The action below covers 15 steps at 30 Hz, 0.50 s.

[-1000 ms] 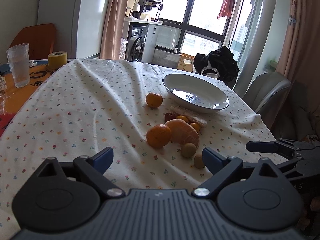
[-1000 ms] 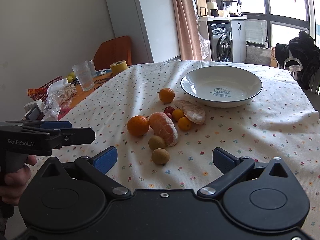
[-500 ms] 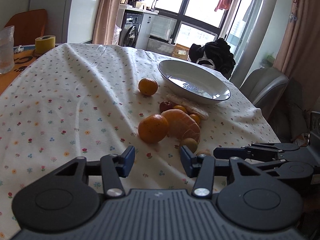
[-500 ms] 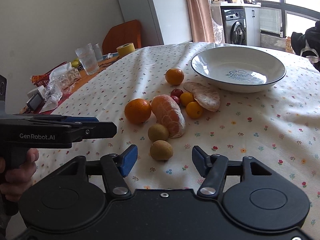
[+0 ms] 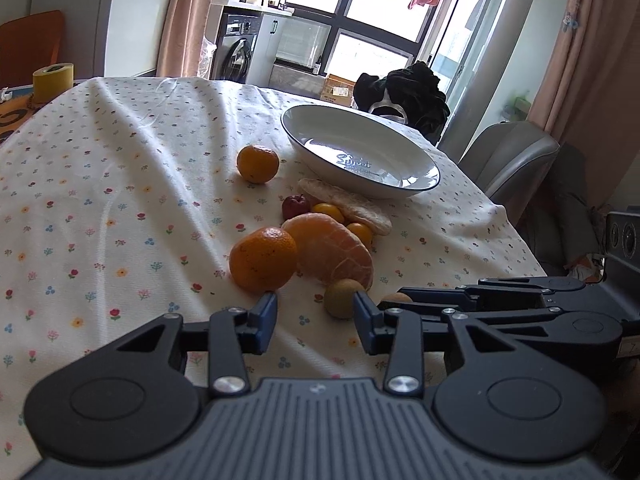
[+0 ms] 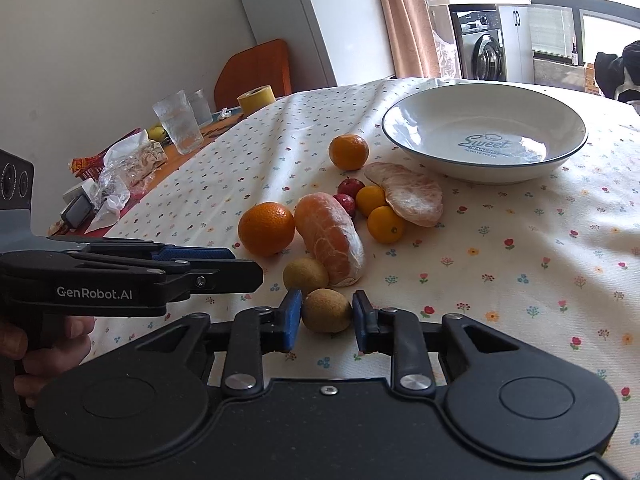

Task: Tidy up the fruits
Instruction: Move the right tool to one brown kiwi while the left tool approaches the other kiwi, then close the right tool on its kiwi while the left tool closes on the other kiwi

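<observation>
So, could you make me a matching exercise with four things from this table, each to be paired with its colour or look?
Column one:
1. plate
2. tape roll
3. glass
4. nearest fruit

Column two:
a. brown
b. yellow
c. white, with blue lettering
d. see-through

Pairs: 1-c, 2-b, 3-d, 4-a

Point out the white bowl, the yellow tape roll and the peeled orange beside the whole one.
white bowl (image 6: 400,141): right wrist view, on its near-left rim.
yellow tape roll (image 6: 256,99): right wrist view, on its outer side.
peeled orange (image 6: 330,232): right wrist view, on its middle segments.
</observation>
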### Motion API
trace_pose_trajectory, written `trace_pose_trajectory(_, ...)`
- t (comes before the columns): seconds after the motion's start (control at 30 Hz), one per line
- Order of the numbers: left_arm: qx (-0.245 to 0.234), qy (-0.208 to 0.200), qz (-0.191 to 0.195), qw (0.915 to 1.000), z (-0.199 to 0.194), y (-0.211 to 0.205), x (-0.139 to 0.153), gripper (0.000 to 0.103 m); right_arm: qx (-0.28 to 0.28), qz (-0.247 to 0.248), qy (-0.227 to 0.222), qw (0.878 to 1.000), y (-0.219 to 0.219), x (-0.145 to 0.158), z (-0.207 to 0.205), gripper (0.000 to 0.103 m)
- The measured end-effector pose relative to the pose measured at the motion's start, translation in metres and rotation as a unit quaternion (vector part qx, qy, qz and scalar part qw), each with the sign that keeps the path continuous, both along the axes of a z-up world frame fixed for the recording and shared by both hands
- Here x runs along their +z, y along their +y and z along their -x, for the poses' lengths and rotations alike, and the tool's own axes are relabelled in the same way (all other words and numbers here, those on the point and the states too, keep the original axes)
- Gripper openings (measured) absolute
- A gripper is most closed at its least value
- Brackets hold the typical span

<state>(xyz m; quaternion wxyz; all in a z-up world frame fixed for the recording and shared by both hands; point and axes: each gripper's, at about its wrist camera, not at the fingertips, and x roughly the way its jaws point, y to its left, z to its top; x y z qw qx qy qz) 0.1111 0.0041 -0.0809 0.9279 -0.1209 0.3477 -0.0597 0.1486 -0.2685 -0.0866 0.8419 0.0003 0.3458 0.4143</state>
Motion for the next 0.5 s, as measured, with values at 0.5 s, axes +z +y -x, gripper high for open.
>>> trace_pose_trajectory(0.5, -0.018, 0.017, -0.016, 0.9996, -0.026, -0.029, -0.010, 0.029, -0.025, -0.021, -0.005, 0.999, -0.026, 0.002, -0.013, 0.026)
